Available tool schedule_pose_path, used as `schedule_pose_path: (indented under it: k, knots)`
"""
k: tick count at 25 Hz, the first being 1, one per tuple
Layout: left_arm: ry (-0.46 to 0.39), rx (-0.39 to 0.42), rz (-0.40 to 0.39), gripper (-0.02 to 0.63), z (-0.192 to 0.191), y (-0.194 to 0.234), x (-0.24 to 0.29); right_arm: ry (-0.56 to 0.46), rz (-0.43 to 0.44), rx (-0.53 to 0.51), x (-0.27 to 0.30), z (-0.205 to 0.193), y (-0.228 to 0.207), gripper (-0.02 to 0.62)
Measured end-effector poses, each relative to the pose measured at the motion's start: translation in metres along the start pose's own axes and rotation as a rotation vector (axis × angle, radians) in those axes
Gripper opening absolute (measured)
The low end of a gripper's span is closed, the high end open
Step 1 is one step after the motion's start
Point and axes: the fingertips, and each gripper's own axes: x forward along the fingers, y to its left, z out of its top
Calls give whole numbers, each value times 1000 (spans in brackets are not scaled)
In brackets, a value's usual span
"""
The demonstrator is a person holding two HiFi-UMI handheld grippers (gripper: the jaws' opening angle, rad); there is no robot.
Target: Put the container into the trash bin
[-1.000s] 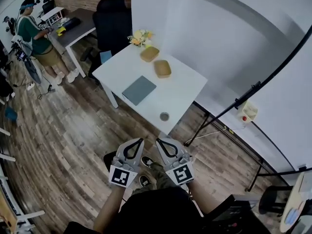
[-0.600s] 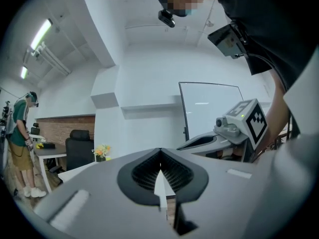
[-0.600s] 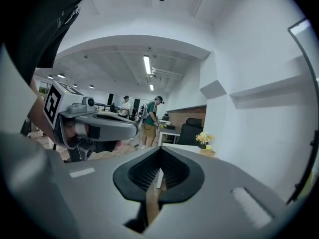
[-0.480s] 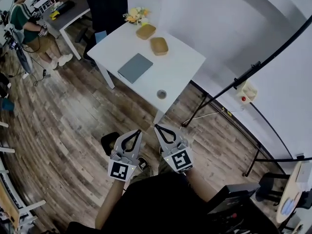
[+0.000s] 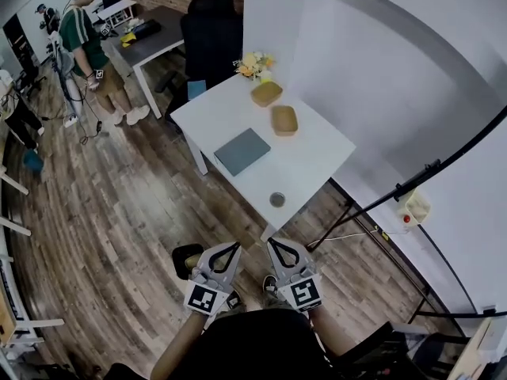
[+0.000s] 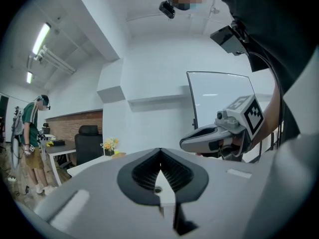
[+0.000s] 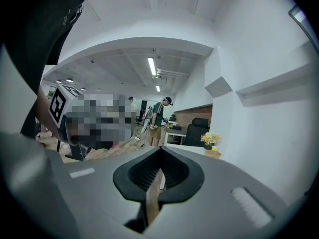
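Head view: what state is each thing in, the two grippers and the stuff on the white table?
Left gripper: shut, empty.
Right gripper: shut, empty.
Small round container: upright on the white table, near its front edge, untouched.
Nearer tan dish: resting on the table.
Farther tan dish: resting too, apart from the nearer one.
Grey pad: lying flat.
Flowers: upright at the far corner.

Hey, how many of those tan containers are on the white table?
2. One tan container sits beside the flowers; the other lies just nearer the camera. None seems hidden.
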Motion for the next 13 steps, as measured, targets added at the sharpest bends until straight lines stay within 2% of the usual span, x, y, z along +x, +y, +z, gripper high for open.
schedule_pose_path:
  k: [7,13]
  knots:
    - [7,-3,-30,-2,-3,-16,24,21,18,-14,-3,-11,-22,11]
    - [-7,-3,-46,-2,1,-3,23,31,19,-24,9,-4,-16,11]
